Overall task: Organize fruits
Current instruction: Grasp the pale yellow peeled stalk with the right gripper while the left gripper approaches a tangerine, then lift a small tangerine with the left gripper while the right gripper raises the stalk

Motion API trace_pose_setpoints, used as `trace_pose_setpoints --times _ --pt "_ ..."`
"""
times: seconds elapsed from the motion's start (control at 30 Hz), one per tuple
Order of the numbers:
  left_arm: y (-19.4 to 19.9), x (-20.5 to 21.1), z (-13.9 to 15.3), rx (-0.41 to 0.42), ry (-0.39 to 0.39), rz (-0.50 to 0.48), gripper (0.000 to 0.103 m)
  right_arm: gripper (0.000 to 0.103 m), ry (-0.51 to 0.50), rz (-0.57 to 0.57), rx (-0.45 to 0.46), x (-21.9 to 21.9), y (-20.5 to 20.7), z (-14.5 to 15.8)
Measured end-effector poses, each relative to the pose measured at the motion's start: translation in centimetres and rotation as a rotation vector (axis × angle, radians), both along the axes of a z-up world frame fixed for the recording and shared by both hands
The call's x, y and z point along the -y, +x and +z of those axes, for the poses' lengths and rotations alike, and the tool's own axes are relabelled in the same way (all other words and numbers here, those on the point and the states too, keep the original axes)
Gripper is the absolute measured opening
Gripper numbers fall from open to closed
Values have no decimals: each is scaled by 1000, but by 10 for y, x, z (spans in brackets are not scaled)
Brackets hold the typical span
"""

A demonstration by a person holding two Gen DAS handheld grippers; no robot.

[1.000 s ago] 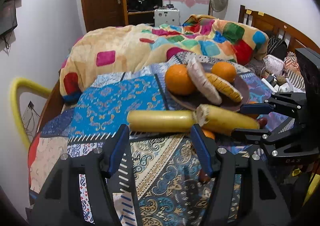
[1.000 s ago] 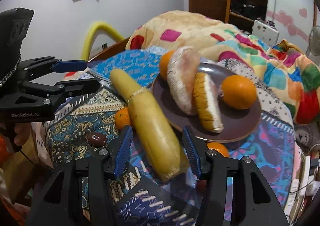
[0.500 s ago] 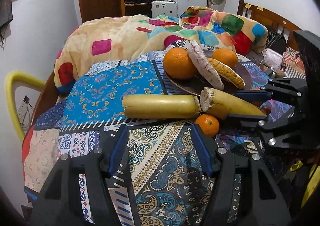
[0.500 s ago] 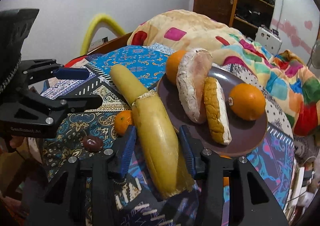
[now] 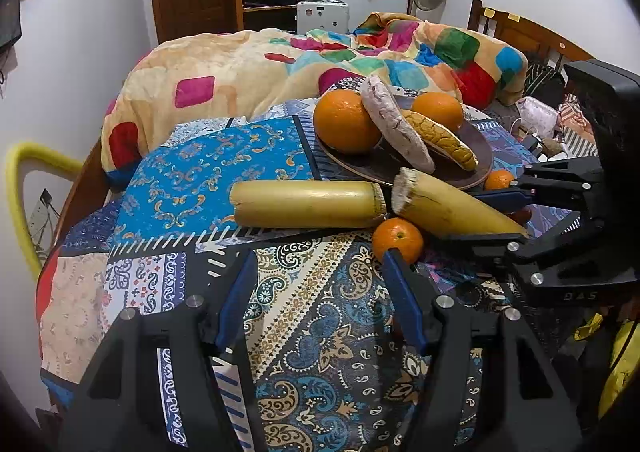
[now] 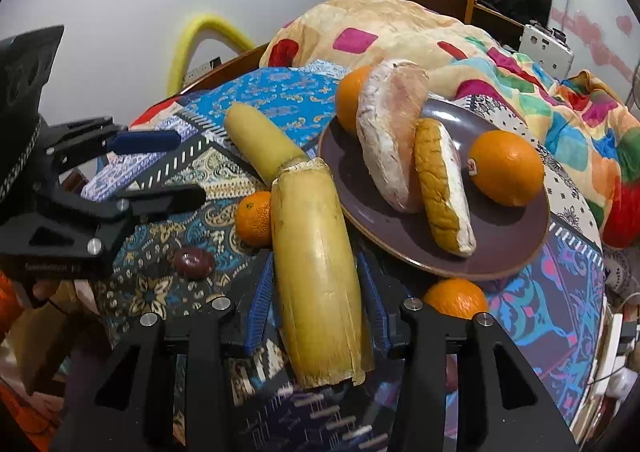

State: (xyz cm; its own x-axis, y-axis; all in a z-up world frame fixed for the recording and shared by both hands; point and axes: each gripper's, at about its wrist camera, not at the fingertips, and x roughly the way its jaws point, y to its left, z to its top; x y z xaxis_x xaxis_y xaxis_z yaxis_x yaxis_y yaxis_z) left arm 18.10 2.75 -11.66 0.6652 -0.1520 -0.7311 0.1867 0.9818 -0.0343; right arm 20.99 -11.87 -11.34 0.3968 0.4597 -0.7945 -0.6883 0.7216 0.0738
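Yellow cane piece (image 6: 318, 272) sits between the right gripper (image 6: 318, 292) fingers, pads closed against both sides; it looks gripped but not yet moved to the plate. Rough fibrous cut ends, waxy skin. Second cane piece (image 5: 306, 204) lies flat on the patterned cloth (image 5: 320, 332), far end nearly touching the first. Left gripper (image 5: 318, 280) hangs wide and empty, near side of the cloth. Brown plate (image 6: 500, 252) already carries two oranges and two pomelo wedges. Left loose: small mandarin (image 5: 397, 239), another mandarin (image 6: 456, 298) near the plate rim, a dark date (image 6: 194, 262).
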Motion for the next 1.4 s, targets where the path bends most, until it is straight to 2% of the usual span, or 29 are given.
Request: trace_pose_setpoints --times 0.13,0.47,0.57,0.63,0.67,0.7,0.9,1.07,1.2,1.4 --pt "0 2 2 -5 -15 -12 64 38 37 -7 -9 4 -2 2" --pt "6 22 -6 -44 -42 -64 64 36 79 -36 76 22 -18 32" --pt "9 29 -8 -53 -52 -85 64 36 77 -47 63 29 -17 31" --pt "11 35 -10 -55 -54 -97 61 36 73 -50 42 32 -18 27" --pt "12 37 -11 -57 -51 -102 55 36 62 -51 33 33 -21 23" --pt "13 39 -12 -61 -48 -107 50 36 53 -51 33 34 -22 21" --pt "22 49 -18 -57 -29 -112 34 36 -25 -33 51 35 -30 0" --pt "21 46 -18 -41 -38 -117 33 36 -23 -15 50 30 -25 1" --pt "14 42 -12 -15 -44 -111 33 38 -45 -14 17 22 -17 -11" --pt "7 36 0 17 -35 -101 33 35 12 -30 19 27 -23 -4"
